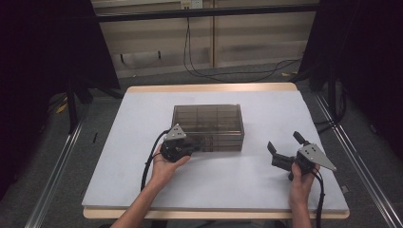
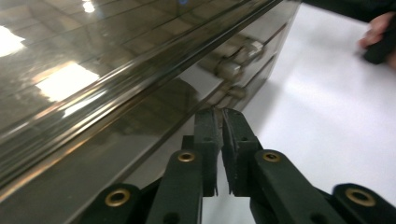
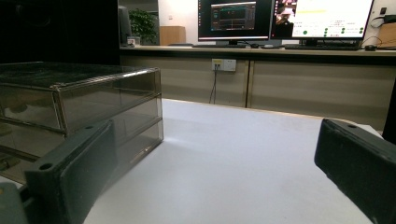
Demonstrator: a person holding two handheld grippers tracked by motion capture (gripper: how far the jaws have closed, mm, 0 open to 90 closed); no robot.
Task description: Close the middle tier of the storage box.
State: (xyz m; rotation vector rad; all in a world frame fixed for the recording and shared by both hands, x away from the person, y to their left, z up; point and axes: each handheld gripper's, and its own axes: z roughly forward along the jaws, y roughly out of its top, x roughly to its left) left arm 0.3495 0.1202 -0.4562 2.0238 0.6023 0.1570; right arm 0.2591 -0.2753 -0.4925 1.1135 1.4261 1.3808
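From above my side, the high view looks forward and down over the whole desk (image 1: 142, 109). My left camera sits close against the smoky drawer box (image 2: 93, 70). My right camera, low and farther off, faces across the desk; both share that box.

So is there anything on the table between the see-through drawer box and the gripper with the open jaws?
No. In the high view, only bare white table lies between the drawer box and the right gripper.
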